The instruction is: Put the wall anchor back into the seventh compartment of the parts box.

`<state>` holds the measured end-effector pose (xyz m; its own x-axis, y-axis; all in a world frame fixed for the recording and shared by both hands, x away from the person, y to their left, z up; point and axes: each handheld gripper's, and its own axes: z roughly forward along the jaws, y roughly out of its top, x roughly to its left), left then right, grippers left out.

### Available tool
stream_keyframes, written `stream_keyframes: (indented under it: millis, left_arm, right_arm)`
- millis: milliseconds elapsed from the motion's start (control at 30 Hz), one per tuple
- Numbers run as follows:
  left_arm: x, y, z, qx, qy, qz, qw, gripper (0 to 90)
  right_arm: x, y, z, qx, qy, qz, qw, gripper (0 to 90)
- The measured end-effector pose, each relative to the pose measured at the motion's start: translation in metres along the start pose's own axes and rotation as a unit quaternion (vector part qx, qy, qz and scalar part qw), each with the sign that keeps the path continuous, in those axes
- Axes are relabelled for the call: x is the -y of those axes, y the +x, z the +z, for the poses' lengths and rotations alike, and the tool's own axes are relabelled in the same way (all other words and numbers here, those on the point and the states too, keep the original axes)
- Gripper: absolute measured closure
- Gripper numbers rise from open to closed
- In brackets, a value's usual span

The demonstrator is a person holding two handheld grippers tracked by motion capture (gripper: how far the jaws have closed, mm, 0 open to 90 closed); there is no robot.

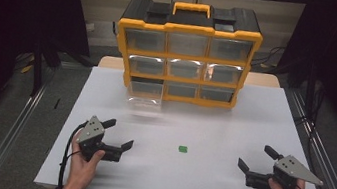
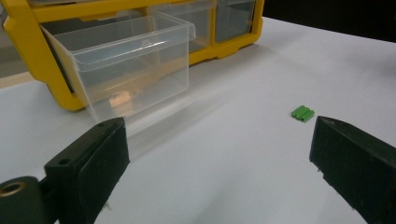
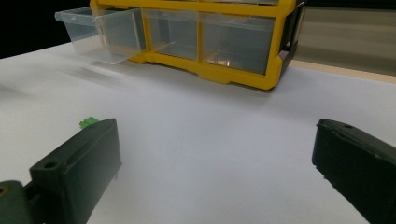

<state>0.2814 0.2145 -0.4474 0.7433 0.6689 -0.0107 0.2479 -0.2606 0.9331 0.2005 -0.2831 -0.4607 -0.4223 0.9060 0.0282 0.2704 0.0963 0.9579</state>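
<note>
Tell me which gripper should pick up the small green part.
Probably the left gripper: its open jaws sit nearer the green part and already face it, and the pulled-out drawer lies on its side.

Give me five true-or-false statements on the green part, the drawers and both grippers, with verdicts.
1. The small green part lies on the white table between the two grippers. True.
2. The left gripper is shut on the green part. False: its fingers stand wide apart and the part lies free on the table.
3. The bottom-left drawer of the yellow organizer is pulled out. True.
4. The right gripper is open and holds nothing. True.
5. The green part sits inside the pulled-out drawer. False: it rests on the bare table, well in front of the organizer.
</note>
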Motion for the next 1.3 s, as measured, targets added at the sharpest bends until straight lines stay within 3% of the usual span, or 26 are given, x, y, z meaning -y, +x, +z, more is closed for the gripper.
stream_keyframes:
  millis: [100, 133, 233, 300, 367, 400, 433, 467, 500, 533, 567, 600, 633, 833, 967, 1167, 1300]
  left_arm:
    - [-0.003, -0.004, 0.003, 0.01, 0.004, -0.004, 0.9999, 4.2]
    - [-0.004, -0.002, 0.005, 0.037, -0.001, -0.001, 0.9993, 4.3]
    - [-0.008, -0.005, 0.01, 0.037, 0.009, -0.001, 0.9993, 4.6]
    - [-0.01, -0.005, 0.016, 0.059, 0.01, -0.001, 0.9982, 4.5]
    - [-0.013, -0.007, 0.02, 0.056, 0.016, -0.001, 0.9983, 4.7]
    - [-0.014, -0.007, 0.022, 0.074, 0.015, 0.003, 0.9972, 4.7]
    - [-0.015, -0.007, 0.024, 0.076, 0.016, 0.007, 0.9969, 4.7]
    - [-0.017, -0.01, 0.024, 0.055, 0.021, 0.014, 0.9982, 4.6]
    - [-0.018, -0.011, 0.025, 0.059, 0.022, 0.015, 0.9979, 4.6]
    - [-0.019, -0.01, 0.027, 0.079, 0.017, 0.013, 0.9966, 4.4]
    - [-0.02, -0.013, 0.028, 0.061, 0.022, 0.016, 0.9978, 3.8]
    - [-0.021, -0.015, 0.03, 0.06, 0.023, 0.016, 0.9978, 3.6]
    - [-0.022, -0.015, 0.033, 0.076, 0.018, 0.021, 0.9967, 3.6]
    - [-0.031, -0.027, 0.046, 0.101, 0.029, 0.051, 0.9932, 3.3]
    - [-0.036, -0.032, 0.056, 0.121, 0.038, 0.04, 0.9911, 3.0]
    - [-0.046, -0.042, 0.07, 0.151, 0.053, 0.058, 0.9855, 3.1]
    - [-0.051, -0.048, 0.077, 0.159, 0.064, 0.069, 0.9828, 4.0]
  right_arm:
    - [0.0, 0.0, -0.001, 0.0, -0.001, 0.002, 1.0, 0.8]
    - [0.0, 0.0, -0.001, 0.001, -0.001, 0.003, 1.0, 0.8]
    - [0.001, -0.001, -0.001, -0.001, -0.003, 0.001, 1.0, 0.8]
    - [0.001, -0.001, 0.0, 0.0, -0.004, 0.002, 1.0, 0.8]
    - [0.001, -0.001, 0.0, 0.0, -0.003, 0.002, 1.0, 0.8]
    - [0.0, -0.001, 0.0, 0.0, -0.003, 0.002, 1.0, 0.8]
    - [0.001, -0.001, 0.0, 0.001, -0.003, 0.001, 1.0, 0.8]
    - [0.001, -0.001, 0.0, 0.0, -0.002, 0.002, 1.0, 0.8]
    - [0.001, -0.001, 0.0, 0.0, -0.002, 0.001, 1.0, 0.8]
    - [0.001, -0.001, 0.0, -0.001, -0.001, 0.001, 1.0, 0.8]
    - [0.001, -0.001, 0.001, -0.002, 0.0, 0.001, 1.0, 0.7]
    - [0.001, -0.001, 0.001, -0.001, 0.0, 0.0, 1.0, 0.6]
    - [0.001, -0.001, 0.001, -0.002, -0.001, 0.0, 1.0, 0.6]
    - [0.002, -0.002, 0.0, -0.002, 0.0, 0.004, 1.0, 0.4]
    - [0.002, -0.002, 0.0, -0.001, 0.005, 0.004, 1.0, 0.4]
    - [0.002, -0.002, -0.001, 0.003, 0.004, 0.002, 1.0, 0.1]
    - [0.002, -0.002, -0.001, 0.003, 0.001, 0.004, 1.0, 0.1]
